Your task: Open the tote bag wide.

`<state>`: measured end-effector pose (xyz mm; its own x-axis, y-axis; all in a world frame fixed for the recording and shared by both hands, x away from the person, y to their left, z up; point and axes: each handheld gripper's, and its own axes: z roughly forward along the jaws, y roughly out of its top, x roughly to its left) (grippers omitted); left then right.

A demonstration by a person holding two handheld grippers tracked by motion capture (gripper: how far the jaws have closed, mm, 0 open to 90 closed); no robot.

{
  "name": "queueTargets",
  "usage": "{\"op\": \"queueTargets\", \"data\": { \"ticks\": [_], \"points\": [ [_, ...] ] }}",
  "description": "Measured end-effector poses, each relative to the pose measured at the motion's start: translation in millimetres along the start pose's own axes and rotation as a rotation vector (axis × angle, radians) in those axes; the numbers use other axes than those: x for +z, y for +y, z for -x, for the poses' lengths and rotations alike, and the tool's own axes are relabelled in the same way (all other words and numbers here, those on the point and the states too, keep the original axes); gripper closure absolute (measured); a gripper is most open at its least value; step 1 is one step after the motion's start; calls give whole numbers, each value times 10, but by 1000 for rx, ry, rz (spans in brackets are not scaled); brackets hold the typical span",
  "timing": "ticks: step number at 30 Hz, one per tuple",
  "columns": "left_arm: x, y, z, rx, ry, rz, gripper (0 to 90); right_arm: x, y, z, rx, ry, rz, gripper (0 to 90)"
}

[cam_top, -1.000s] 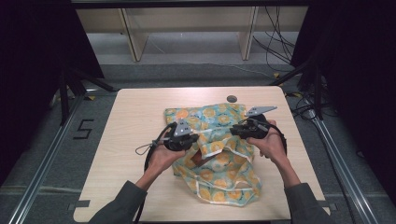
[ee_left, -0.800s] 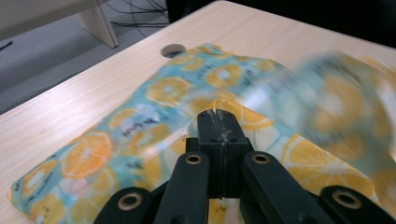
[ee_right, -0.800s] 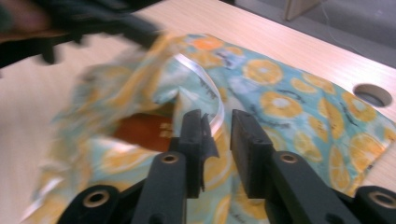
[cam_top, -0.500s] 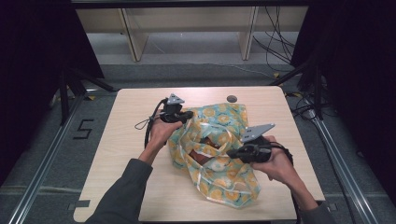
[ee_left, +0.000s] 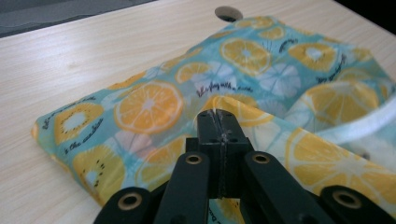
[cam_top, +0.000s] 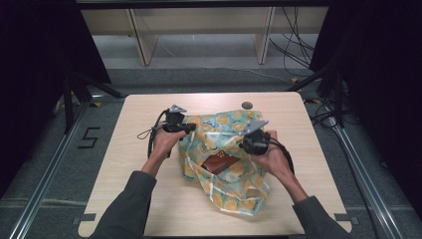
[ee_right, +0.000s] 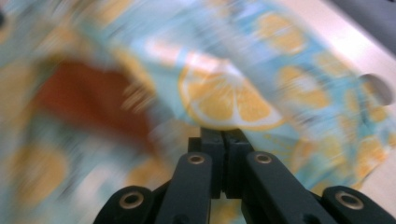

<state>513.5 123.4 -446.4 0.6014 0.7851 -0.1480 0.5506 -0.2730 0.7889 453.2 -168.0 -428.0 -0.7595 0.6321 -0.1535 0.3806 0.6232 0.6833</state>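
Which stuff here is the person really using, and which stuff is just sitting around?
In use:
- fruit-print bag
- brown thing inside the bag
- left gripper, shut on the bag's edge
- right gripper, shut on the bag

Just there:
- round dark spot on the table
- wooden table
- cables on the floor

Overhead forward-down; two close claw-mounted views

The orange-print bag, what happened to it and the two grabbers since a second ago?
The left gripper carried its edge of the fruit-print bag toward the table's far left. The right gripper swung toward the person, then back up, and its jaws have just been closing onto the bag's fabric. The bag's mouth now gapes, showing a brown box inside. The table and the dark disc stayed put.
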Motion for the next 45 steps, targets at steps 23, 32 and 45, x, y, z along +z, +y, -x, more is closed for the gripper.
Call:
{"op": "queueTargets", "data": {
  "ticks": [23,32,45],
  "points": [
    [-120,-175,808,226,-56,-126,528,406,-23,642,188,-27,-90,900],
    [146,-70,669,259,11,-95,863,350,-40,575,199,21,-73,898],
    [-28,580,393,189,47,-49,891,-101,213,-22,39,170,95,889]
  ]
}}
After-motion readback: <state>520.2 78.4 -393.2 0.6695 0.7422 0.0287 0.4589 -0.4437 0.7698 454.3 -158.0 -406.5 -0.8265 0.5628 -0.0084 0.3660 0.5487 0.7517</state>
